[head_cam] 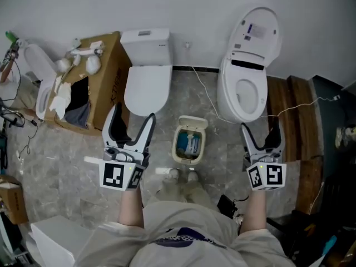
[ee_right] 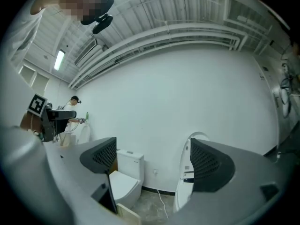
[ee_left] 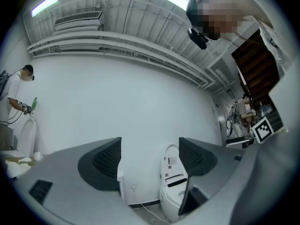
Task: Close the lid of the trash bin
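Though illegibly small, print on blue packet (head_cam: 192, 144) in lid-up trash bin (head_cam: 192, 123); left claw (head_cam: 133, 113), right claw (head_cam: 260, 125) both spread, empty.

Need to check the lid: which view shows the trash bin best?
Head view: the trash bin shows whole, lid raised, contents visible. The left gripper view misses it; the right gripper view shows at most a pale edge, possibly its lid.

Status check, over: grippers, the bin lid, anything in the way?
Left gripper open, empty. Right gripper open, empty. Trash bin lid up, untouched. No obstruction seen.
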Available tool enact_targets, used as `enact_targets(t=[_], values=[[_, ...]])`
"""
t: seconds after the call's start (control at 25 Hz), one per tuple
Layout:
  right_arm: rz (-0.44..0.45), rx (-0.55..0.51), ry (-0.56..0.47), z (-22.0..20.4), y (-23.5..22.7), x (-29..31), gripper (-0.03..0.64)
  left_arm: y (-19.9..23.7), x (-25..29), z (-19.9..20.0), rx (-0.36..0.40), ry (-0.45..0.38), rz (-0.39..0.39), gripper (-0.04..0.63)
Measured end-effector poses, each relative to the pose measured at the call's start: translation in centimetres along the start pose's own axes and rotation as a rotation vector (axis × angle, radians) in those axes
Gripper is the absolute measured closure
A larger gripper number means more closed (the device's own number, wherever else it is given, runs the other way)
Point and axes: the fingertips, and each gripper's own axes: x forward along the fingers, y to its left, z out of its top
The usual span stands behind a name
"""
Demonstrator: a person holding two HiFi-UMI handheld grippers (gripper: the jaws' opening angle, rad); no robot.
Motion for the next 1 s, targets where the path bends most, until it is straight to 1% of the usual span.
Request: enact_targets(t=[0.08, 0.16, 0.28, 0.36, 0.4, 0.48, 0.6, 0.72, 0.8, 0.88, 1.0], values=[[0.130, -0.057, 0.078, -2.4, 0.7, 1.9, 0.137, -0.5, 0.2, -0.9, -0.006, 0.019, 0.005, 0.235], [0.295, -0.125, 0.182, -5.8, 2.3, 4.0, 0.130, -1.1, 0.7, -1.6, -0.022, 0.032, 0.004, 0.235], [0.546, -0.223, 0.357, -11.9, 5.5, 7.1, 0.119, -1.7, 1.5, -2.9, -0.011, 0.043, 0.001, 0.235], [0.677, -0.276, 0.468, -16.3, 7.4, 9.2, 0.115, -1.7, 2.3, -3.8, 0.006, 0.028, 0.001, 0.235], [0.729, -0.300, 0.517, -18.6, 8.3, 10.2, 0.115, -1.6, 2.6, -4.6, 0.011, 0.040, 0.004, 0.235], [0.816, -0.332, 0.608, -23.1, 9.9, 12.1, 0.115, -1.1, 3.0, -6.4, 0.004, 0.085, 0.020, 0.235], [0.943, -0.365, 0.750, -29.8, 12.5, 13.7, 0.115, -0.1, 4.0, -7.0, -0.013, 0.064, 0.055, 0.235], [1.058, -0.443, 0.897, -36.6, 14.5, 14.0, 0.115, 1.3, 4.8, -8.3, 0.004, 0.068, 0.073, 0.235], [1.117, -0.490, 0.989, -40.4, 15.2, 13.9, 0.115, 2.4, 5.2, -9.3, 0.018, 0.068, 0.091, 0.235], [1.165, -0.525, 1.065, -43.7, 15.5, 13.6, 0.115, 3.5, 5.5, -10.7, 0.010, 0.087, 0.114, 0.235], [1.205, -0.584, 1.151, -47.5, 15.3, 13.2, 0.115, 4.6, 5.8, -12.7, -0.003, 0.097, 0.137, 0.235]])
